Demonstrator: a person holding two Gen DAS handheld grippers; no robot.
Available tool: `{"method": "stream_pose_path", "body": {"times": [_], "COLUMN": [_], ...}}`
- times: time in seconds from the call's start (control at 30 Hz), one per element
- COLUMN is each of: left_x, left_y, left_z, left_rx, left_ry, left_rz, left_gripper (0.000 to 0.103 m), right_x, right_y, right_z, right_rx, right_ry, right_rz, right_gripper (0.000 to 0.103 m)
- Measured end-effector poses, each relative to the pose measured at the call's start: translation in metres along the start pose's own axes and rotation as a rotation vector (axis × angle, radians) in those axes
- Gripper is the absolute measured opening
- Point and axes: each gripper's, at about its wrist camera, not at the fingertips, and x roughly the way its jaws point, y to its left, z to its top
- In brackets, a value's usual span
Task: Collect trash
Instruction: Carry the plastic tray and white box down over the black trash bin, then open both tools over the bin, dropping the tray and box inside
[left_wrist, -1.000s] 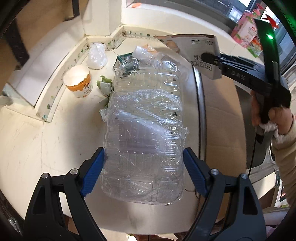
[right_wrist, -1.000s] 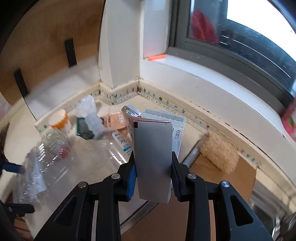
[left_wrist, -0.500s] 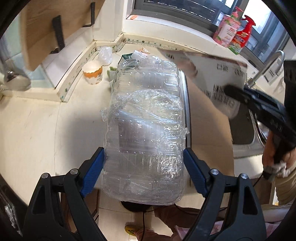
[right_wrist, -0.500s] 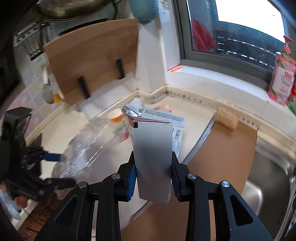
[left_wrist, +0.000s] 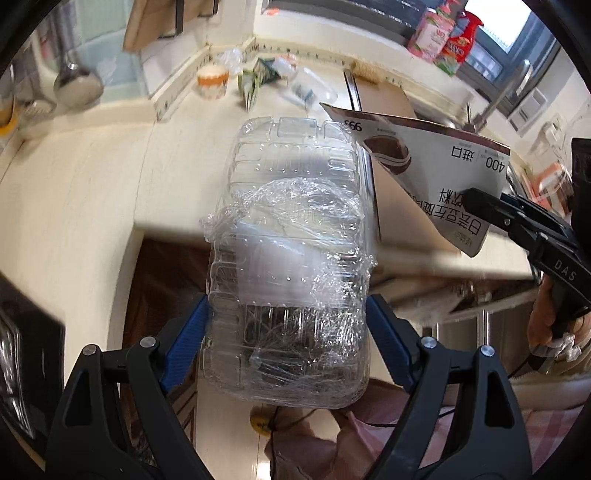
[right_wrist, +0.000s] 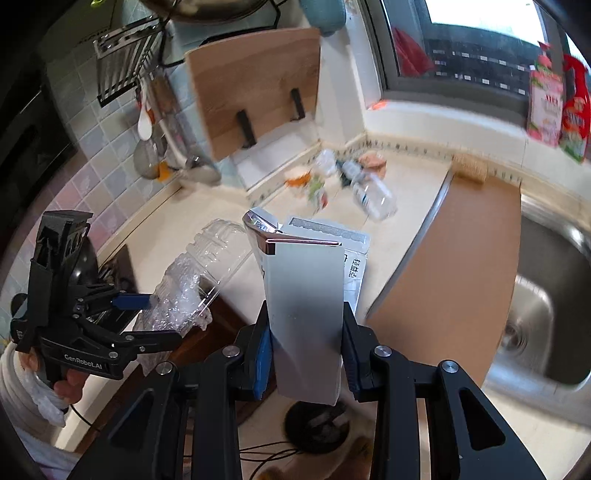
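My left gripper (left_wrist: 288, 332) is shut on a clear plastic clamshell container (left_wrist: 291, 243) wrapped in crinkled film, held out past the counter's front edge. In the right wrist view the same container (right_wrist: 195, 273) shows at left in that gripper (right_wrist: 142, 317). My right gripper (right_wrist: 304, 343) is shut on a flattened grey-white drink carton (right_wrist: 306, 302); the left wrist view shows the carton (left_wrist: 439, 173) at right in the right gripper (left_wrist: 476, 199). More trash lies in the counter's back corner: an orange paper cup (left_wrist: 212, 79), a green wrapper (left_wrist: 255, 81) and a clear bottle (right_wrist: 373, 194).
The cream counter (left_wrist: 92, 184) ends just under both held items, with dark cabinet fronts (left_wrist: 162, 288) and floor below. A brown board (right_wrist: 458, 258) covers part of the steel sink (right_wrist: 546, 288). A wooden cutting board (right_wrist: 258, 85) leans on the wall. Soap bottles (right_wrist: 554, 107) stand on the sill.
Both grippers have drawn back from the counter corner toward its front edge with their loads still held. The trash pile now looks far away, and cabinet and floor have come into view.
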Motion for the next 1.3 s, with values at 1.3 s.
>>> {"method": "stream_pose_path", "body": {"times": [1.3], "left_x": [0.418], "left_y": [0.072], "left_z": [-0.271], "left_rx": [-0.127], "left_ry": [0.478], "left_rz": [-0.003], "left_gripper": [0.087], "right_x": [0.321], "right_y": [-0.028], "right_z": [-0.430], "right_rx": [0.172], "right_ry": [0.538], "right_rz": [-0.144], "right_gripper": [0.032]}}
